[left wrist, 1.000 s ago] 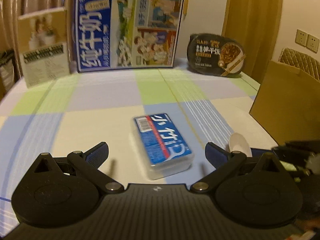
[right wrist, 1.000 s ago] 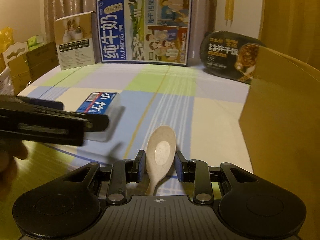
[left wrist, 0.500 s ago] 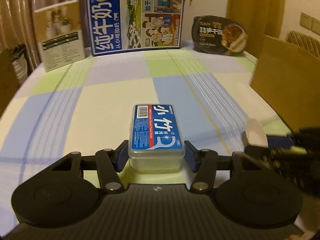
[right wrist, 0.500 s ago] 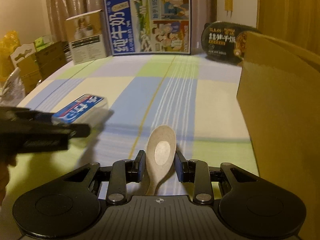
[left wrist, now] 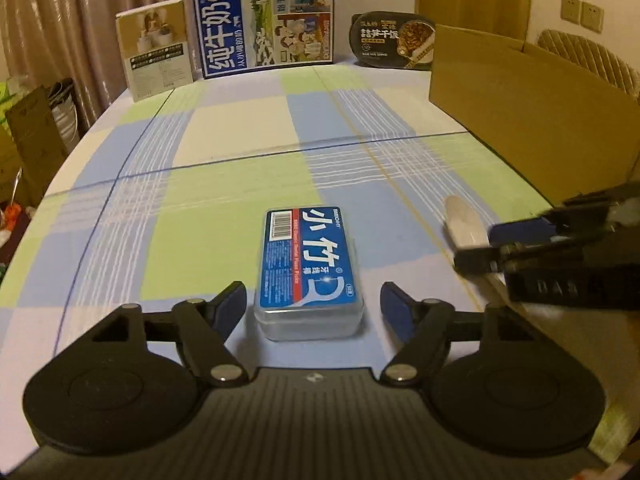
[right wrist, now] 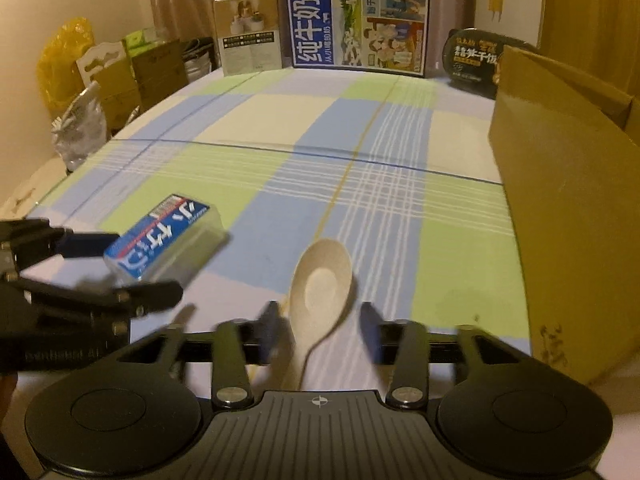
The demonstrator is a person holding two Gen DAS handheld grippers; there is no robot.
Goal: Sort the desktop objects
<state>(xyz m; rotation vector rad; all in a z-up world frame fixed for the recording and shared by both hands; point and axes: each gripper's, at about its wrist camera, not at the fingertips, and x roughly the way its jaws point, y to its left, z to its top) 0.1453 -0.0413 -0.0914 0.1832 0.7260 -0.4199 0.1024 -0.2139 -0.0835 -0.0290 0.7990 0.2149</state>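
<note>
- The bench (left wrist: 240, 184), in its checked blue, green and cream cloth, fills both views, and the tall brown cardboard box (right wrist: 568, 216) stands on its right side.
- At the far edge, the blue milk carton (left wrist: 264, 20) stands upright between a pale box (left wrist: 156, 48) and a black meal tray (left wrist: 394, 42), same lineup as before.
- Left tool (left wrist: 312, 308): half a second ago its blue pads were pressed on the floss box (left wrist: 308, 268); now the jaws stand apart with a gap on each side, and the box lies flat on the cloth between them.
- Right tool (right wrist: 320, 332): it was clamped on the cream spoon (right wrist: 320, 292) a moment back; now the blurred pads stand clear of the handle, jaws spread, spoon lying between them with its bowl pointing away.
- The right wrist view alone shows the cluttered bags and cartons (right wrist: 100, 80) off the bench's left side, and the floss box from the side with its clear wall.
- The left wrist view alone reads the floss box label from above, and catches just the spoon's bowl past the right tool's blurred finger.
</note>
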